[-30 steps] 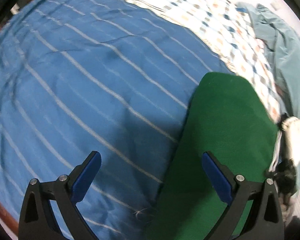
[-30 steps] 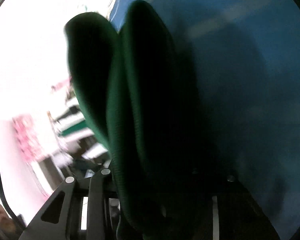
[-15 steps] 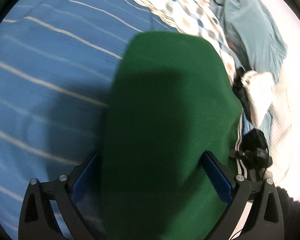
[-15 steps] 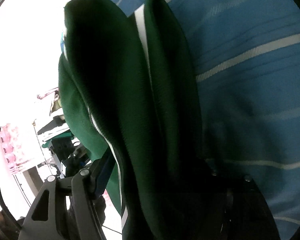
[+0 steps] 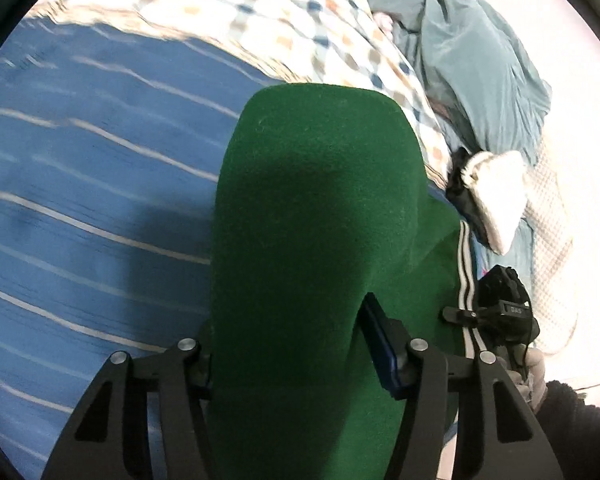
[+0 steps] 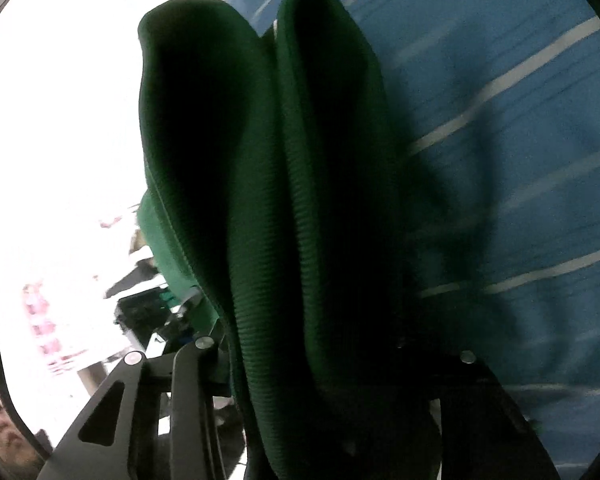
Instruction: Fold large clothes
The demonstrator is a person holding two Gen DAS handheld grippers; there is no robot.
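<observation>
A dark green garment (image 5: 320,216) with white side stripes (image 5: 464,264) is held above a blue striped bed sheet (image 5: 92,184). My left gripper (image 5: 292,344) is shut on a thick fold of it, the cloth bulging up between the fingers. In the right wrist view the same green garment (image 6: 300,200) stands up in two ribbed folds, and my right gripper (image 6: 312,360) is shut on it; its right finger is hidden by cloth. The other gripper (image 5: 500,312) shows at the right of the left wrist view.
A checked quilt (image 5: 284,16) lies beyond the blue sheet. A teal garment (image 5: 472,60) and a white-and-black item (image 5: 496,200) lie at the right. A person's face (image 6: 0,424) shows at the lower left of the right wrist view.
My left gripper was open beside the green garment, moved over it, and has closed on it. My right gripper kept hold of the garment as it shifted over the sheet.
</observation>
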